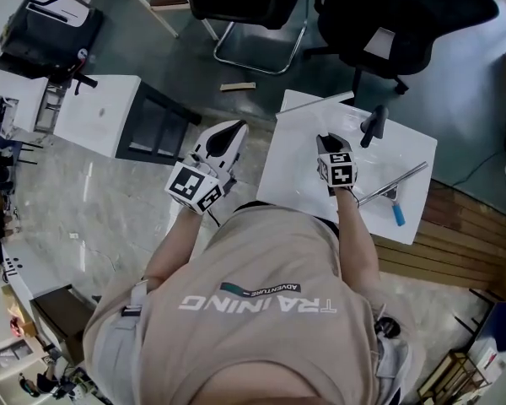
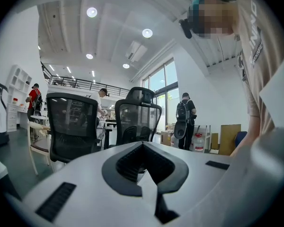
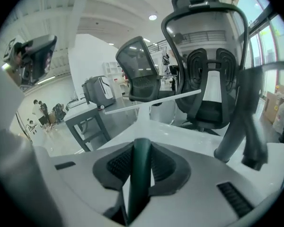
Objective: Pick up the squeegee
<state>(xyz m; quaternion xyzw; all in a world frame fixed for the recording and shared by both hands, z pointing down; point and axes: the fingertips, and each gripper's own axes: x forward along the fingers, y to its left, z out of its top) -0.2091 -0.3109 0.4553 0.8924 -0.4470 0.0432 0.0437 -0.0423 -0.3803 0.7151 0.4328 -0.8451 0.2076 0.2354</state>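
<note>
Over the far left part of the white table point(image 1: 405, 163), the right gripper point(image 1: 329, 140) point(image 3: 142, 143) gripped the squeegee point(image 3: 141, 174) by its dark green handle, jaws partway apart with the pads pressed on it. The white blade point(image 1: 320, 102) ran crosswise beyond the tips, near the table's far edge. Left of the table, the left gripper point(image 1: 236, 129) point(image 2: 142, 145) had its jaws together, holding nothing. A blue-handled squeegee point(image 1: 398, 213) lay on the right side of the table, well apart.
</note>
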